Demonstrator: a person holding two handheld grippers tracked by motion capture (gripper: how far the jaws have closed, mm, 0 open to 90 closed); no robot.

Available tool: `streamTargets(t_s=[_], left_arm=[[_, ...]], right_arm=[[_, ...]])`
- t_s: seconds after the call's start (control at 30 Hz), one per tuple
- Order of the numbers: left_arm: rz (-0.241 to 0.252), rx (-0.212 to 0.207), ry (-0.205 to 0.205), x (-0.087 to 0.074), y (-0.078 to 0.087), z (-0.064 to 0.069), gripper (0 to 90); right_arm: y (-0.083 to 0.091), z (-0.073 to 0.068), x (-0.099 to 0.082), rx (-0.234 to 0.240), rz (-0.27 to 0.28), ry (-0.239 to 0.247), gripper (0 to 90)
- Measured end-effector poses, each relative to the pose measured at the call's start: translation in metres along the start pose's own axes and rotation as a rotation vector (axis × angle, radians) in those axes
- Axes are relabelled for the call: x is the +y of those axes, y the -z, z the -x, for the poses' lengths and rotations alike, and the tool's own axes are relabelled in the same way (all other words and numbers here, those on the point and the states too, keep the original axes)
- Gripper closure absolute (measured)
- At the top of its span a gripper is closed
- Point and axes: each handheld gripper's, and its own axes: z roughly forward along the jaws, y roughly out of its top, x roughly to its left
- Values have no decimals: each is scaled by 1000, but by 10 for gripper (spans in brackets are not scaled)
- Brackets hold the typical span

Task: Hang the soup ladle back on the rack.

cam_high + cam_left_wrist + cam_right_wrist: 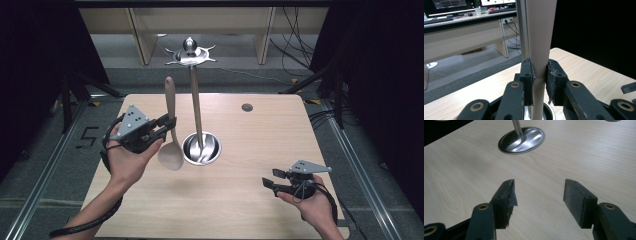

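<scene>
Over table (240, 200), left gripper (167, 125) clamps stiff, light spoon (171, 150) mid-handle beside stand (196, 107); right gripper (272, 178) jaws apart.

You are working at a light wood-grain rectangular table (260, 150) with a small round grey grommet (247, 107) near its far edge. Grey carpeted floor (45, 150) surrounds it, crossed by metal floor rails (365, 170). Black curtains (30, 50) close both sides. Beyond stands a long beige desk (461, 37) carrying dark monitors (449, 3); loose black cables (295, 40) trail beneath.
</scene>
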Motion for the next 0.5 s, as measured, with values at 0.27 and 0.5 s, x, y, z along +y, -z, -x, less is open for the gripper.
streamTargets(t_s=[0.27,0.5], left_arm=[[-36,-66,-27,4,0,-17,754],[-48,-190,-68,11,-2,-35,754]], right_arm=[[1,-1,0,-4,-5,-23,431],[0,0,0,-13,-3,1,431]])
